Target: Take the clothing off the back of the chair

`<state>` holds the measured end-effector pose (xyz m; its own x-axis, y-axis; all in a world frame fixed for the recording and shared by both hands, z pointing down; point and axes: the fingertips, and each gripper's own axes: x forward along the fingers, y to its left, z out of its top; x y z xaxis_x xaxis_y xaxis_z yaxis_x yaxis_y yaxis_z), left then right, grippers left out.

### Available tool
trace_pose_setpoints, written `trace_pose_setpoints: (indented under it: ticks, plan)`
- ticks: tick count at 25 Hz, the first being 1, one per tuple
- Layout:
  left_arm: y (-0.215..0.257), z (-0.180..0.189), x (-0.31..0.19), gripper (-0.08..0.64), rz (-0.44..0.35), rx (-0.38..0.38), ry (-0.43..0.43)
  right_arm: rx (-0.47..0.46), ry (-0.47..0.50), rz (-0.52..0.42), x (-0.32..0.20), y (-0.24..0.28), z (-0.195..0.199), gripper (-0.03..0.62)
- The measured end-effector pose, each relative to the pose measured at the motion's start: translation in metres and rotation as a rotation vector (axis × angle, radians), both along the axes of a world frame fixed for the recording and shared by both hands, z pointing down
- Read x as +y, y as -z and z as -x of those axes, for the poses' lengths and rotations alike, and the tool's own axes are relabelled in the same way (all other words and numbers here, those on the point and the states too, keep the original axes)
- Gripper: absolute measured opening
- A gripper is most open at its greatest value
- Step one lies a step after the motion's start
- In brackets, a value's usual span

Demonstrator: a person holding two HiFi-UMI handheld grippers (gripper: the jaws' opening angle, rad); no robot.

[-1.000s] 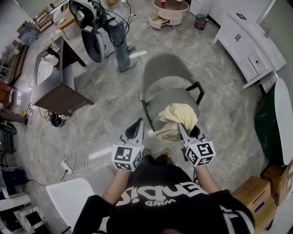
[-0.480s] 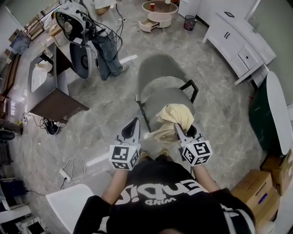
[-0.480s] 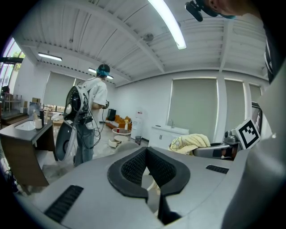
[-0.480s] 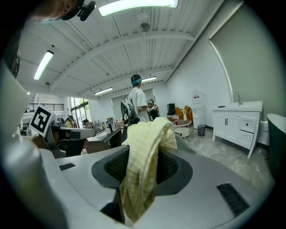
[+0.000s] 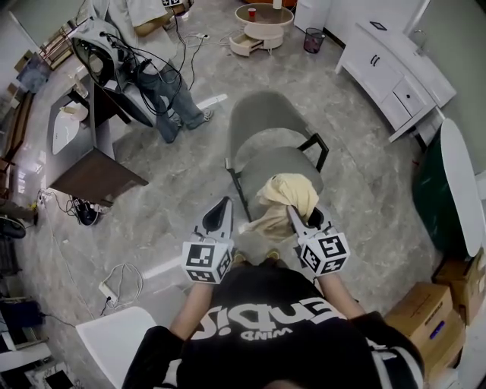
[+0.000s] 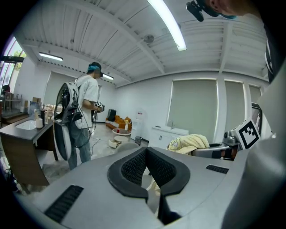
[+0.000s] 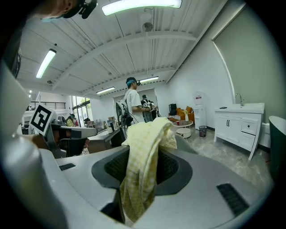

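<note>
Right tongs (image 7: 147,154) are clamped on the clothing (image 7: 142,172). The yellow check fabric runs between both pads, rises above them and hangs down in front.

Left tongs (image 6: 145,151) are closed with nothing between them. They sit level beside the right, pointing at the chair (image 5: 266,114) but apart from it.

Change over the last second is almost nil:
- The grip is the same and the right tongs have crept only slightly.
- The bunch of clothing keeps the same shape and the same spot.
- The head view has swung a little, so the bystander (image 5: 148,53) at top left now shows more.

My read is that the grasp is secured but the removal isn't finished. The clothing is bunched at the near edge of the chair back, by the black arm frame, with 1 tail hanging toward the person. I can't tell whether it still rests on the back or is just clear of it. The next step is probably to lift it up and pull it back. The snag risk is the tail catching on the arm frame.

Containers:
- Bin (image 5: 314,39), by the white cabinets: contents not visible.
- Drawer (image 5: 247,44), open under the round table (image 5: 273,15): contents too small to tell.
- 1 red cup (image 5: 252,11) stands on that table.
- Basin (image 5: 64,129), on the counter (image 5: 95,163) at left: nothing I can make out in it.
- Boxes (image 5: 421,315), cardboard, at lower right: closed as far as I can see.
</note>
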<state>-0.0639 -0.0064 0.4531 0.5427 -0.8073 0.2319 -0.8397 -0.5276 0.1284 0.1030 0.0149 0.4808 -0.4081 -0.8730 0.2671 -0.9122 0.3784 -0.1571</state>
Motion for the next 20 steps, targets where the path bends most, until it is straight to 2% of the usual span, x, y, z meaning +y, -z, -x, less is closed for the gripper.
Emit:
trace_pose_setpoints:
  ticks: [20]
  plan:
    - [-0.0038, 0.0038, 0.0039, 0.015, 0.010, 0.004, 0.003, -0.004, -0.004, 0.015, 0.0012, -0.0007, 0.0039, 0.150]
